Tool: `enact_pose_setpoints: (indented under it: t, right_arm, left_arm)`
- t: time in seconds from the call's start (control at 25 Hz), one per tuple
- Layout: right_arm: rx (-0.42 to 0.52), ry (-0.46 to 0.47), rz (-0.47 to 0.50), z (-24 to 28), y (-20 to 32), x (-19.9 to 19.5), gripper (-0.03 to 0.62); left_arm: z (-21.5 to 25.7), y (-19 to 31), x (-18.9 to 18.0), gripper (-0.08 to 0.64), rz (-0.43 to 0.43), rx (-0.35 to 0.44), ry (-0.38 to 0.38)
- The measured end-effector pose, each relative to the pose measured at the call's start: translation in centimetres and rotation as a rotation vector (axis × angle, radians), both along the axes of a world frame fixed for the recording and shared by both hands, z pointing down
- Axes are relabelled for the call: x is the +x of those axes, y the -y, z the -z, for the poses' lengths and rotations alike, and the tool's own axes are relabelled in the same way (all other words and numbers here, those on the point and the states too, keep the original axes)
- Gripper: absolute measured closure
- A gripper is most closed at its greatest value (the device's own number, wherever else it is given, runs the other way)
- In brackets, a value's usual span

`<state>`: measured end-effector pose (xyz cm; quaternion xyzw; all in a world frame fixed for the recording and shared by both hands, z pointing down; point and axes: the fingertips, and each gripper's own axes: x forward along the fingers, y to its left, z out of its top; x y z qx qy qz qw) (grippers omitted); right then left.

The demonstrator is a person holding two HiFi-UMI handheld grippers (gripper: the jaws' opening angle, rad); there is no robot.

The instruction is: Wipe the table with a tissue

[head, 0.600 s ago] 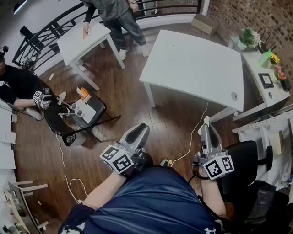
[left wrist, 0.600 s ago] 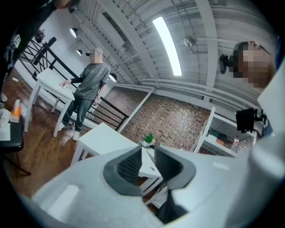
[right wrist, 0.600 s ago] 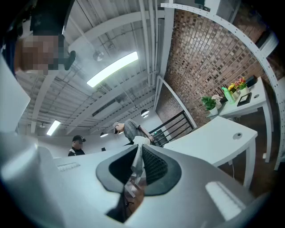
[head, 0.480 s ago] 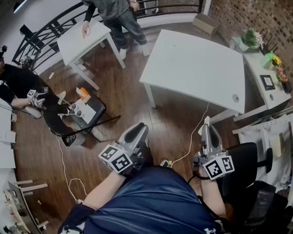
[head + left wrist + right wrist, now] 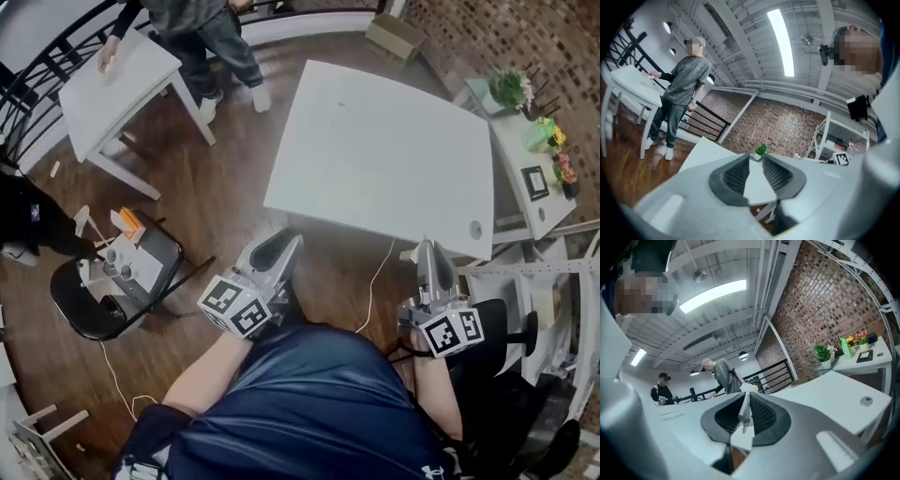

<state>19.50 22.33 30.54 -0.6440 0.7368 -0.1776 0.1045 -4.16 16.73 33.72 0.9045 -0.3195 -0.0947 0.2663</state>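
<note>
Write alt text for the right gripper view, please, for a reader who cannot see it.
The right gripper is shut on a white tissue, which sticks out past the jaw tips. Beyond it lies a white table before a brick wall, with plants on a desk at right and two people standing at left.

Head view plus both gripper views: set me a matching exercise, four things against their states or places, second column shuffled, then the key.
1. left claw
2. right claw
3. white table
4. black chair

A. small items on its seat, on the person's left
B. shut on a tissue
C. stands ahead of both claws
D. slightly apart, nothing between

Pairs: 1-D, 2-B, 3-C, 4-A.
</note>
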Motion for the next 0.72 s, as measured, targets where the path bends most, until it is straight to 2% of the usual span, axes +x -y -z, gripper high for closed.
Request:
enact_pose_setpoints:
  t: [0.16, 0.28, 0.48, 0.72]
  right_arm:
    - [-0.05, 0.028, -0.058, 0.5, 8.7, -0.5, 0.558]
    - [-0.088, 0.022, -0.074, 0.4, 14.5, -1.3, 0.558]
    - [-0.172, -0.015, -0.067, -2.2, 21.8, -0.4, 0.558]
    - [-0.304, -0.106, 0.003, -8.5, 31.1, 1.4, 0.558]
  left_arm:
    - [0.4, 8.4, 1.0, 0.472, -0.115, -0.007, 0.02]
    - [-0.3, 13.7, 0.6, 0.472, -0.157, -0.016, 0.033]
    - [-1.8, 20.0, -0.5, 0.472, -0.123, -0.043, 0.047]
    - [-4.9, 23.3, -1.5, 0.472, -0.053, -0.1, 0.065]
